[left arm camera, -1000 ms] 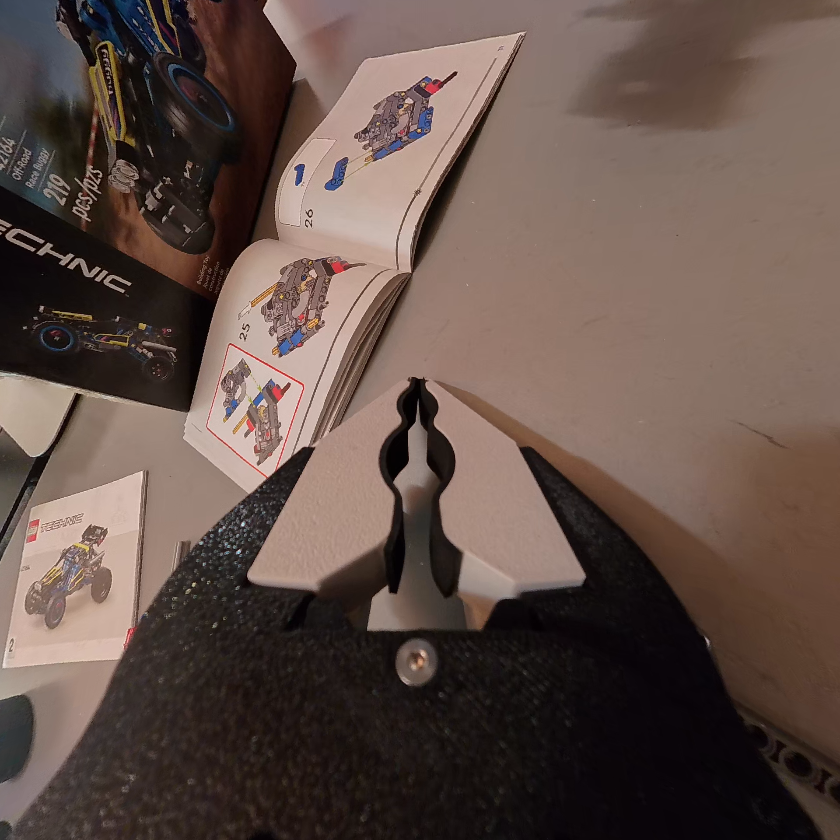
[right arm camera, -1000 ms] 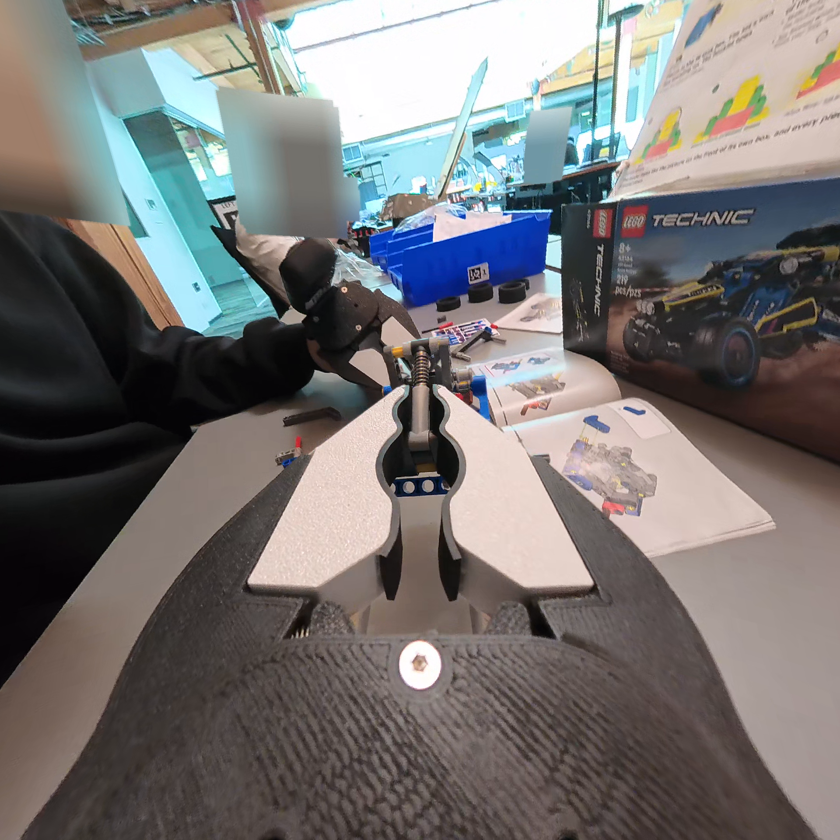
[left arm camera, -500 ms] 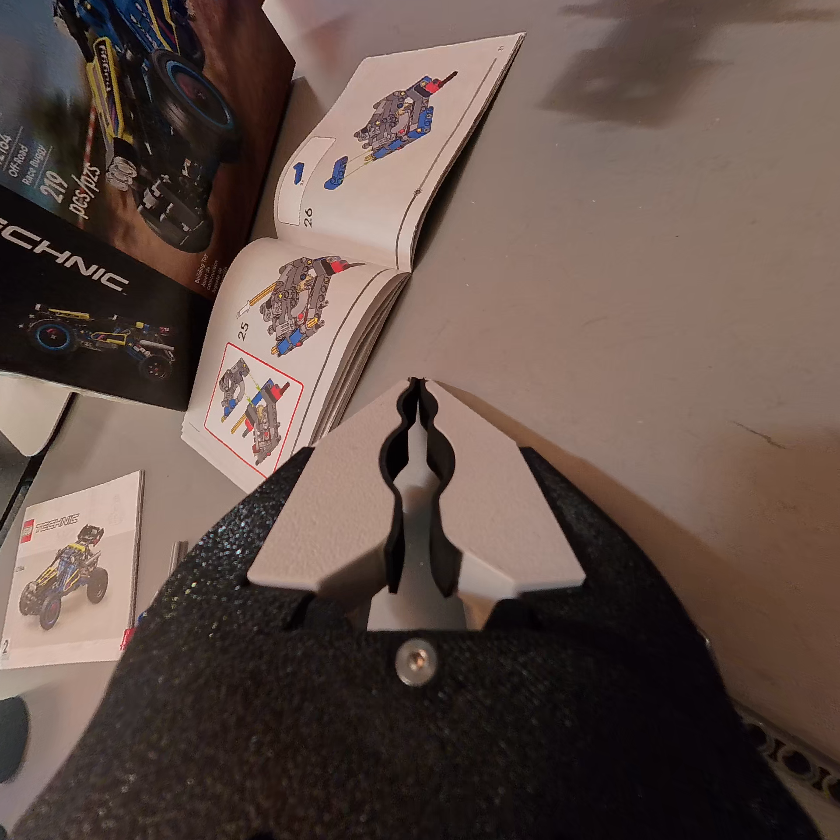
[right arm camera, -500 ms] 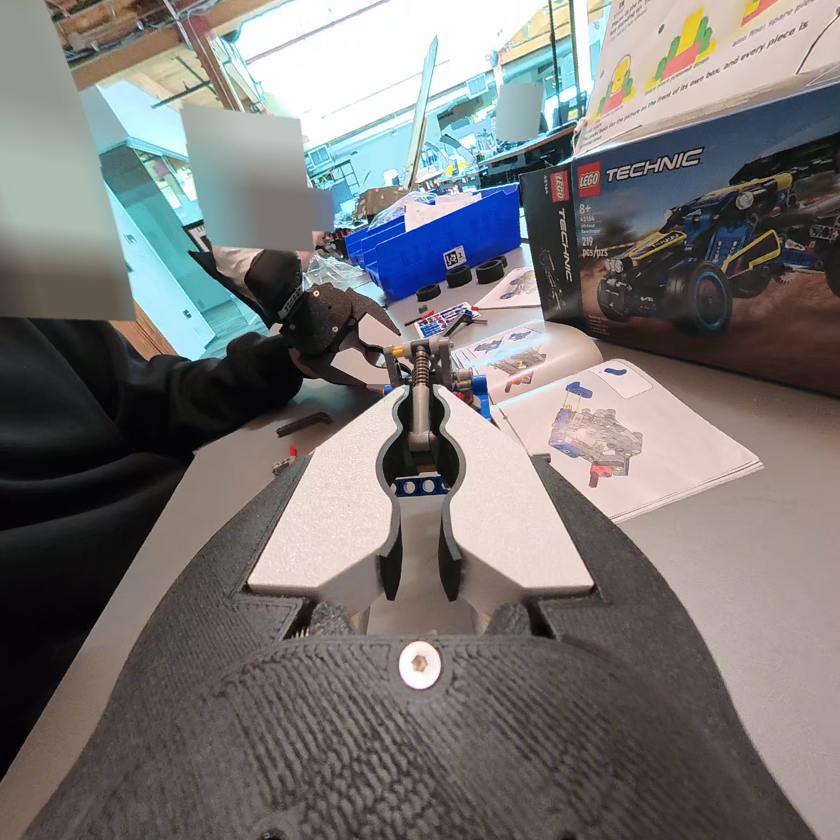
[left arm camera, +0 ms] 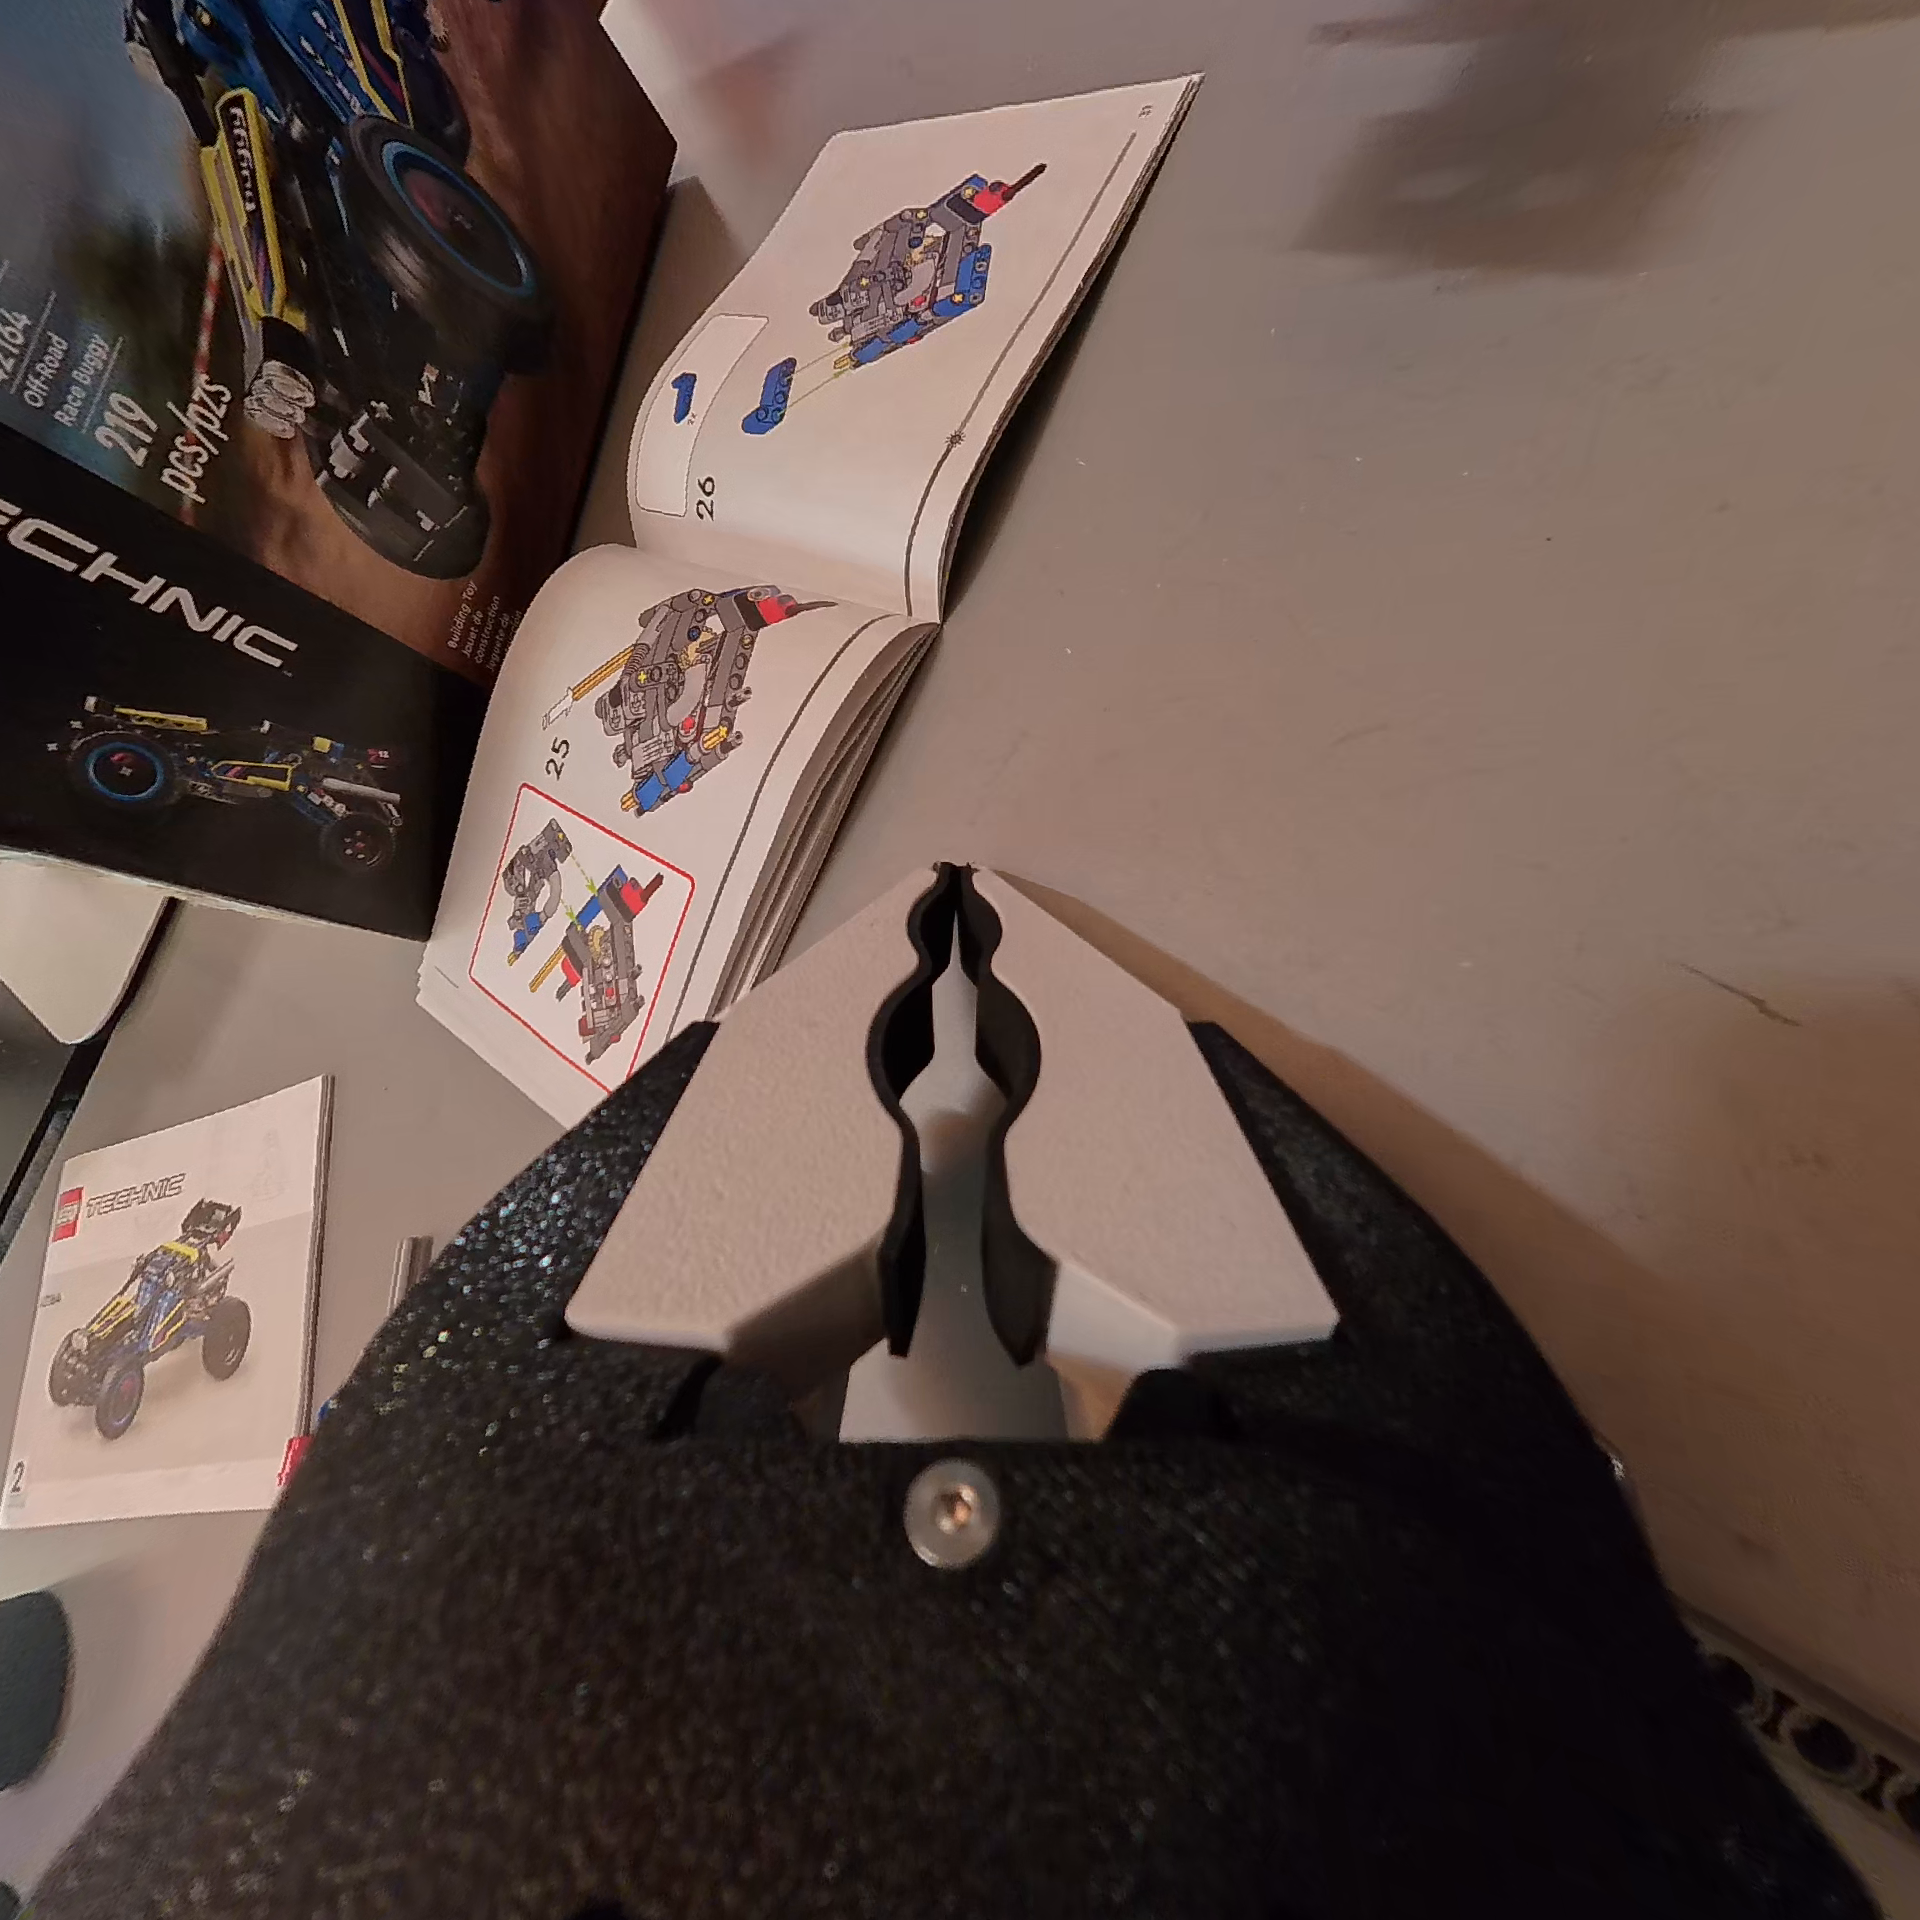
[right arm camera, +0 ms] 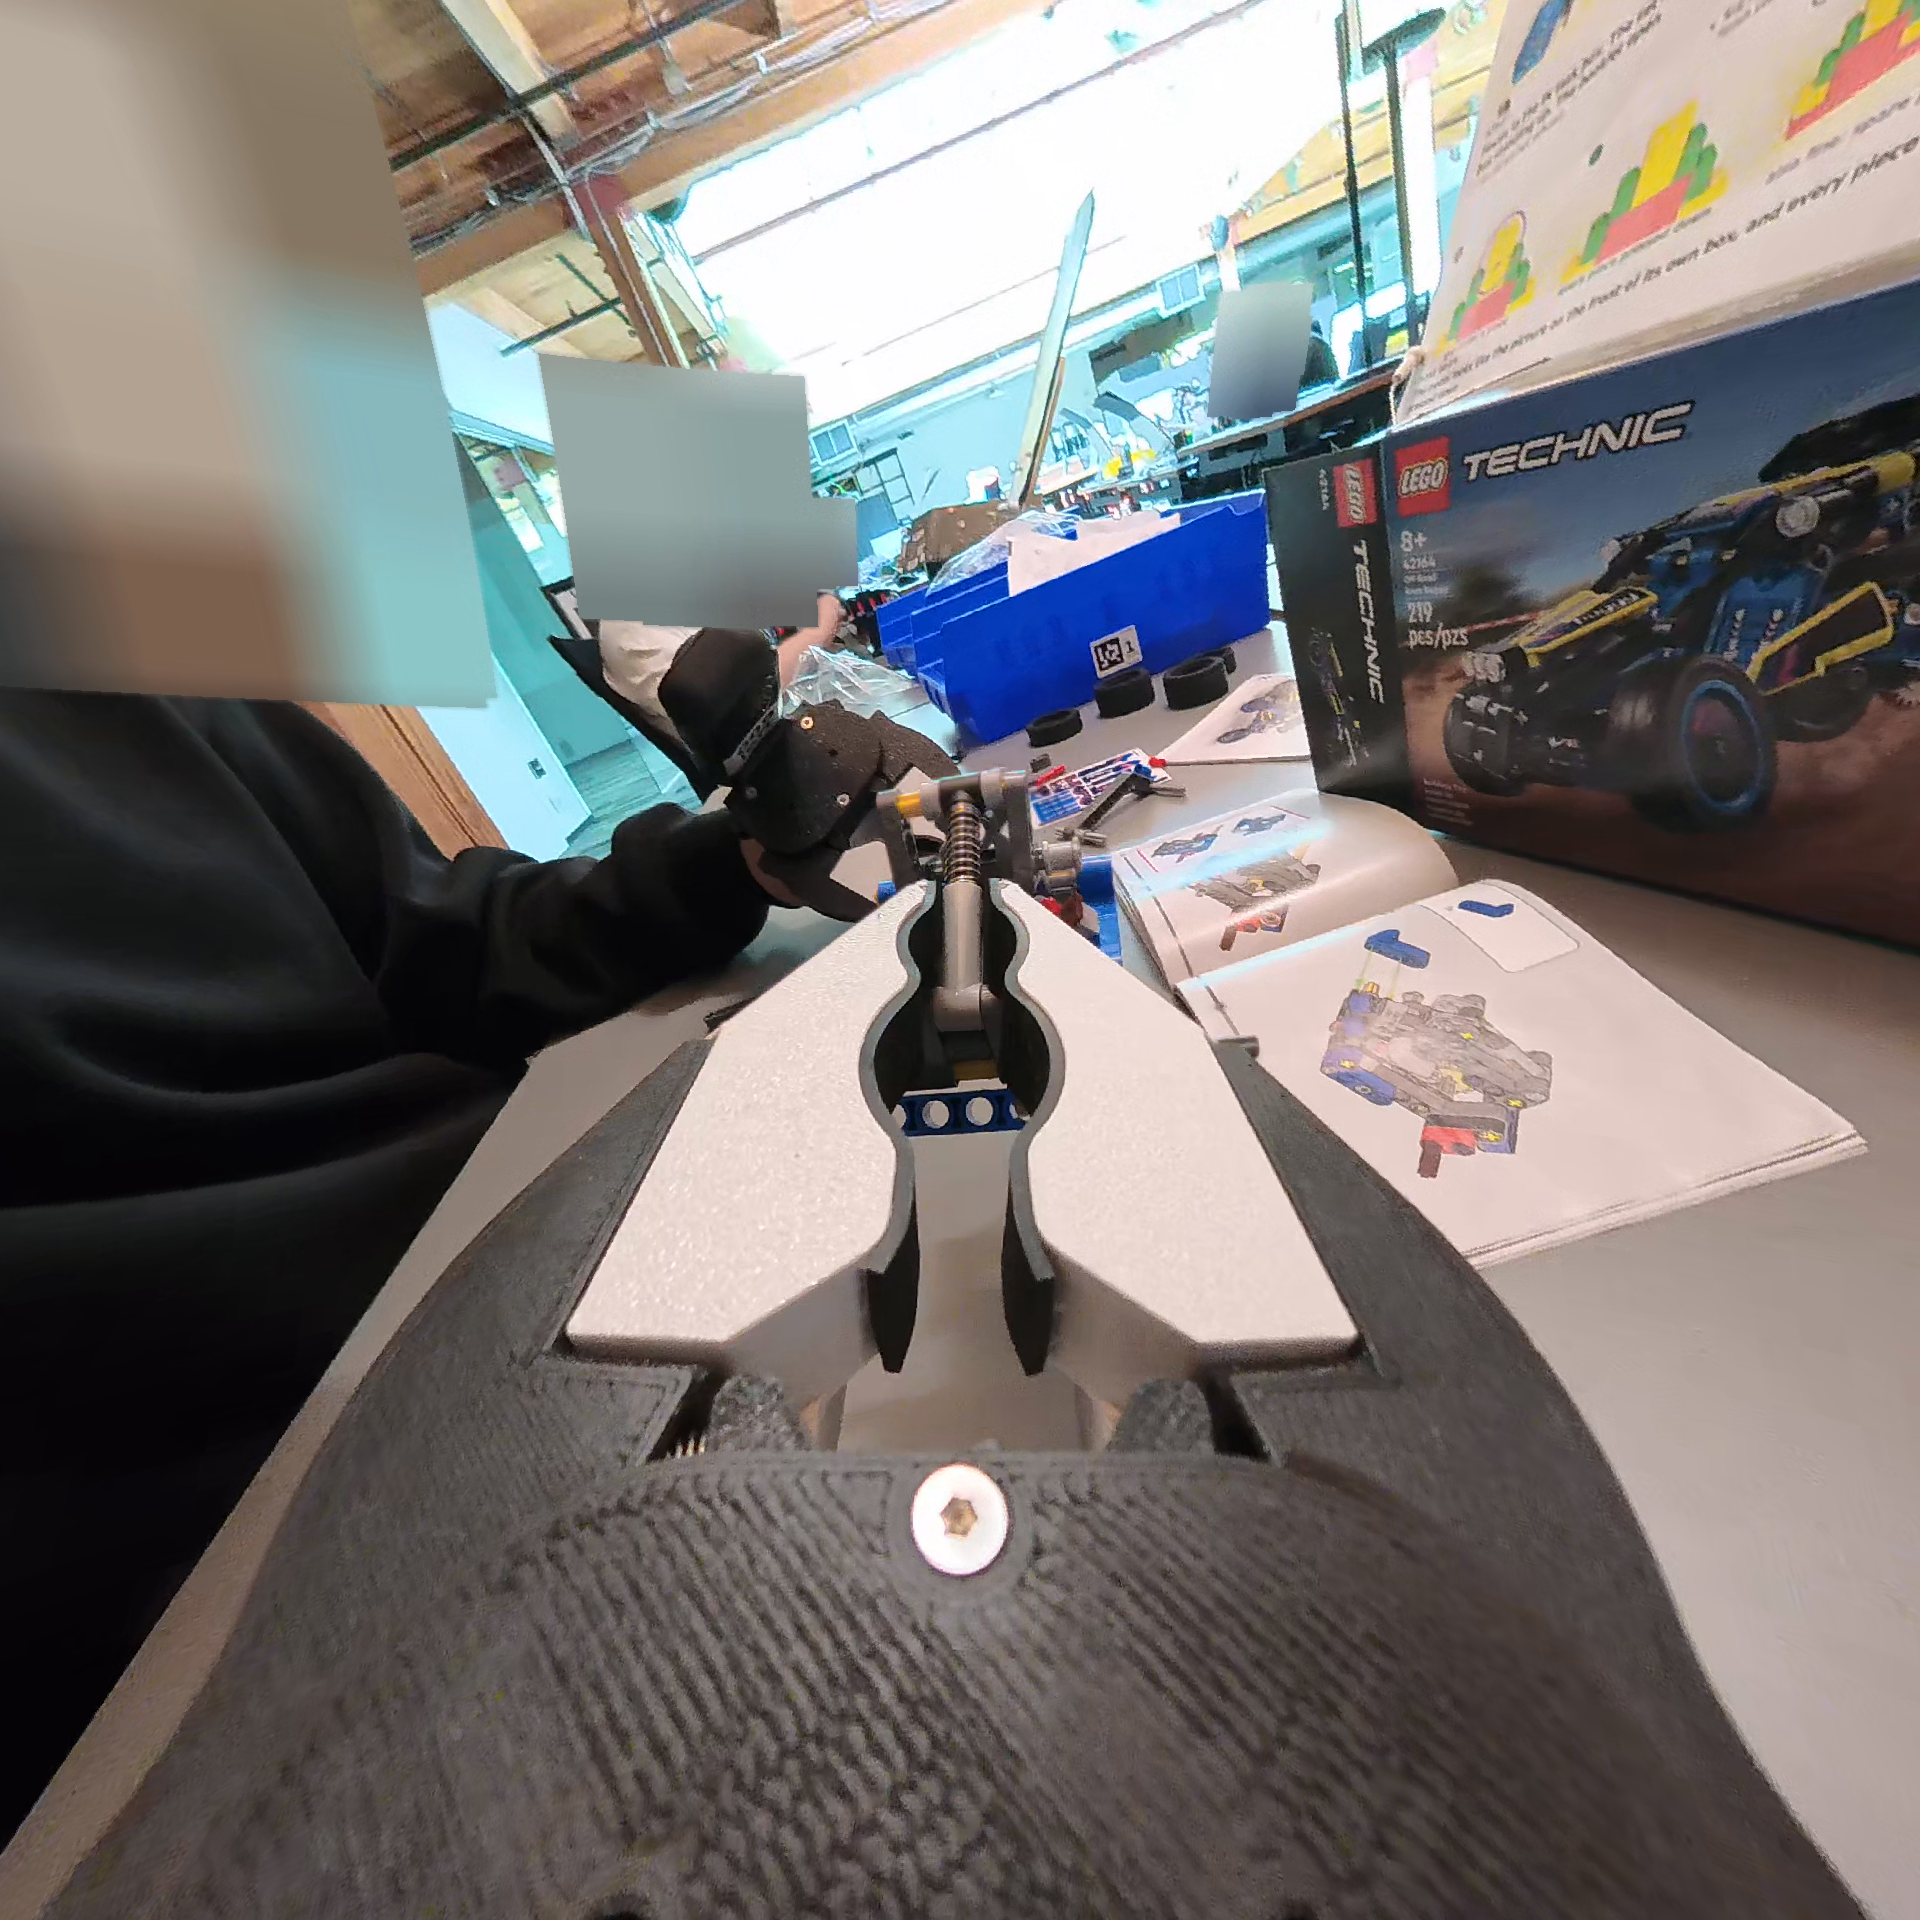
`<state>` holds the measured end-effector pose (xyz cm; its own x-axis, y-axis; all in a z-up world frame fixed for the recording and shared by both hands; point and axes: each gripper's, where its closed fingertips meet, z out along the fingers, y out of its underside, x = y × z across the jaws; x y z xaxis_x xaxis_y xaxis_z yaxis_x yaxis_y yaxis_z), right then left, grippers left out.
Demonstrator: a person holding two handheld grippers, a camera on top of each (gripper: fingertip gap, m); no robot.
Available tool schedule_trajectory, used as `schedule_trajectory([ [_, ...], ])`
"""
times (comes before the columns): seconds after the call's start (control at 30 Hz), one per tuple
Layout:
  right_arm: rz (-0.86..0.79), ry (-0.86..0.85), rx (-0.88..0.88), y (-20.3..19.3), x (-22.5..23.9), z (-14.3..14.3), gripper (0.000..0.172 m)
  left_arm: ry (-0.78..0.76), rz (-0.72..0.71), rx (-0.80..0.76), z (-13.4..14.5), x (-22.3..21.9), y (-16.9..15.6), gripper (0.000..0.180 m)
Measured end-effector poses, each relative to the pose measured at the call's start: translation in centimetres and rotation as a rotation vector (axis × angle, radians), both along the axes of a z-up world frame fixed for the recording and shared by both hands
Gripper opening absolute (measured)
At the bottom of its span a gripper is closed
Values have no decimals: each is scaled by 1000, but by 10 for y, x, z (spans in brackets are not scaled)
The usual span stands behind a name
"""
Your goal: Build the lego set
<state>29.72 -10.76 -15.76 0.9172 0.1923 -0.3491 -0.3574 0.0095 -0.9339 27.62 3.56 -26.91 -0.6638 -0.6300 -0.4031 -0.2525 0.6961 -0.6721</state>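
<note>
R gripper (right arm camera: 961, 906) is closed on the partly built model (right arm camera: 961, 821). Its fingertips clamp the grey strut just under the coil spring, w/ no gap I can see on either side. The model is a grey frame w/ a yellow pin up top and a blue holed beam at the bottom, visible between the fingers further back. It's up off the surface (left arm camera: 1455, 727), held out in front of me.

L gripper (left arm camera: 954, 873) is fully closed w/ nothing in it. Its tips meet on air over bare surface, just beside the page edges of the open booklet (left arm camera: 790, 582). From the R cam it sits just behind and left of the model. I can't tell if it touches.

The build looks only partial to me. It has no wheels on, and black tyres (right arm camera: 1122, 691) lie loose near the blue bins (right arm camera: 1091, 623). A sticker sheet (right arm camera: 1091, 779) and small loose parts lie beyond the model. The booklet is open mid-way, flat next to the box (left arm camera: 260, 416). A 2nd closed booklet (left arm camera: 177, 1309) lies nearer me on the L, and a grey holed beam (left arm camera: 1818, 1745) sits at the bottom-R edge of the L cam.
</note>
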Motion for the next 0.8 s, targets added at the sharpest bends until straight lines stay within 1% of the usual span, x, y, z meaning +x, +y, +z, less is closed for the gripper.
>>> schedule_trajectory([
  [0.23,35,-9,37,-1,-6,5,4,-5,-1,4,0,0,0,0],
  [0.43,34,24,49,-2,-3,6,4,-6,-1,6,0,0,0,0],
  [0.8,33,3,0,4,-5,-1,4,-6,-1,6,0,0,0,0],
])
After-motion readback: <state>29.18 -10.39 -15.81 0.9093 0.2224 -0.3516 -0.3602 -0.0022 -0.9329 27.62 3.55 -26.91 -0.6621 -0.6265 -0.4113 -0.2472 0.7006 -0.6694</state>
